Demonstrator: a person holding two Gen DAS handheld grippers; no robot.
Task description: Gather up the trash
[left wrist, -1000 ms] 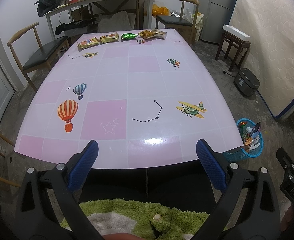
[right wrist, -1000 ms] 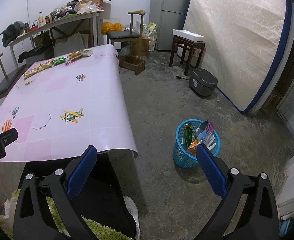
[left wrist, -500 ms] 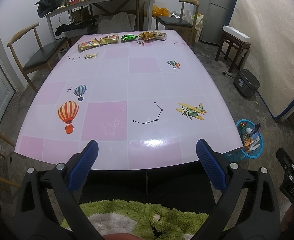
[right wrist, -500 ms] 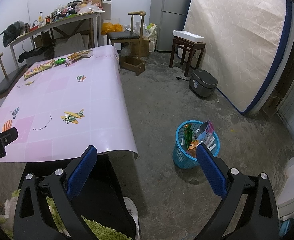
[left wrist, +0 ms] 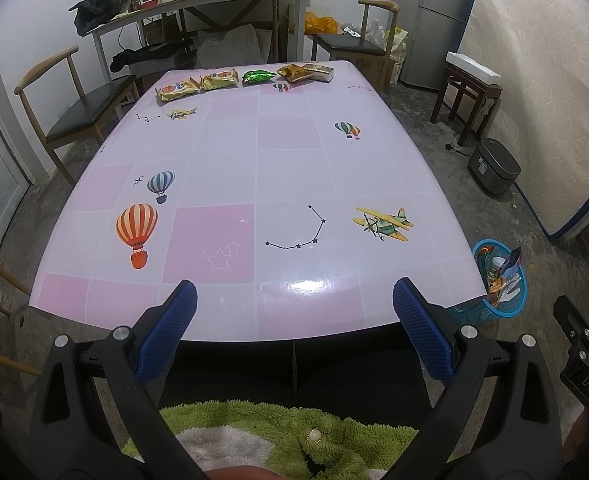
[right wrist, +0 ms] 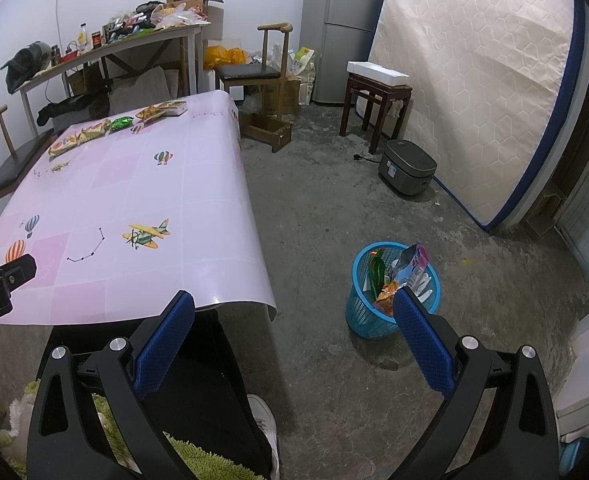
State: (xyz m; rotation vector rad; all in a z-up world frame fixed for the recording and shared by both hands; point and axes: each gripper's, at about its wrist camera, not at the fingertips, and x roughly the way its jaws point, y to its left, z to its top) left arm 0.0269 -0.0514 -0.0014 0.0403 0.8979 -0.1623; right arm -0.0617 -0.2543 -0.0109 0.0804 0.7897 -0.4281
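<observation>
Along the far edge of the pink tablecloth [left wrist: 254,160], five snack packets are lying in a row: two yellow biscuit packs [left wrist: 177,90], a green foil wrapper [left wrist: 257,76], an orange-brown bag [left wrist: 293,71] and a flat gold packet [left wrist: 318,72] touching it. The left gripper [left wrist: 294,320] is hovering over the near edge with its blue pads spread wide and nothing between them. The right gripper [right wrist: 294,332] is hanging beyond the table's corner, its fingers likewise released and empty, looking down toward the blue mesh basket [right wrist: 358,312] on the concrete floor, which is already holding several wrappers [right wrist: 412,266].

Over the last second very little is changing: both views are creeping slightly back and up, the table and basket sitting a touch lower than before, and neither gripper is closing or carrying anything. That reads as a pause between trips. Part of the trash is binned, but the row is sitting well apart from both grippers, so the next pick is likely calling for a long reach across the cloth.
</observation>
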